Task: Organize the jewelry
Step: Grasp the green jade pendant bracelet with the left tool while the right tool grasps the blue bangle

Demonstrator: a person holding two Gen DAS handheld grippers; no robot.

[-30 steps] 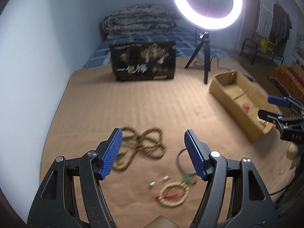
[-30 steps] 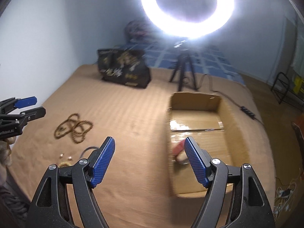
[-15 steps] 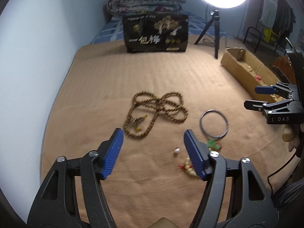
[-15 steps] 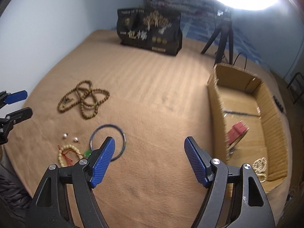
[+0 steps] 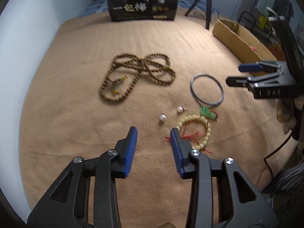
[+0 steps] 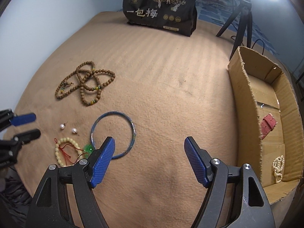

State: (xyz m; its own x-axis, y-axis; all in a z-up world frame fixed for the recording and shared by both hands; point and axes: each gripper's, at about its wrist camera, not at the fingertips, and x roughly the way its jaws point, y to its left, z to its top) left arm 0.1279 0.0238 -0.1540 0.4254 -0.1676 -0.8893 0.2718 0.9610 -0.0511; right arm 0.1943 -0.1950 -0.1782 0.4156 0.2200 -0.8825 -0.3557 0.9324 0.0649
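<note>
On the tan blanket lie a long brown bead necklace (image 5: 136, 76) (image 6: 85, 83), a thin blue bangle (image 5: 207, 89) (image 6: 114, 133), two pearl earrings (image 5: 163, 117) (image 6: 62, 126), a green pendant (image 5: 206, 112) (image 6: 88, 149) and a cream bead bracelet (image 5: 197, 131) (image 6: 65, 151) with red string. My left gripper (image 5: 153, 131) is open and empty, just short of the earrings, its right finger over the bracelet's edge. My right gripper (image 6: 149, 142) is open and empty, its left finger over the bangle's near rim.
A cardboard box (image 6: 245, 102) (image 5: 239, 38) stands at the right, holding a pink strap (image 6: 267, 125) and a pearl string (image 6: 278, 168). A black printed bag (image 6: 159, 9) (image 5: 142, 1) and a ring-light tripod (image 6: 243, 17) stand at the back. A black cable (image 5: 275, 152) trails off the right edge.
Both grippers have tilted down and moved closer to the jewelry. The left gripper's jaws have narrowed and now sit near the earrings and bracelet. The right gripper now reaches the bangle.
</note>
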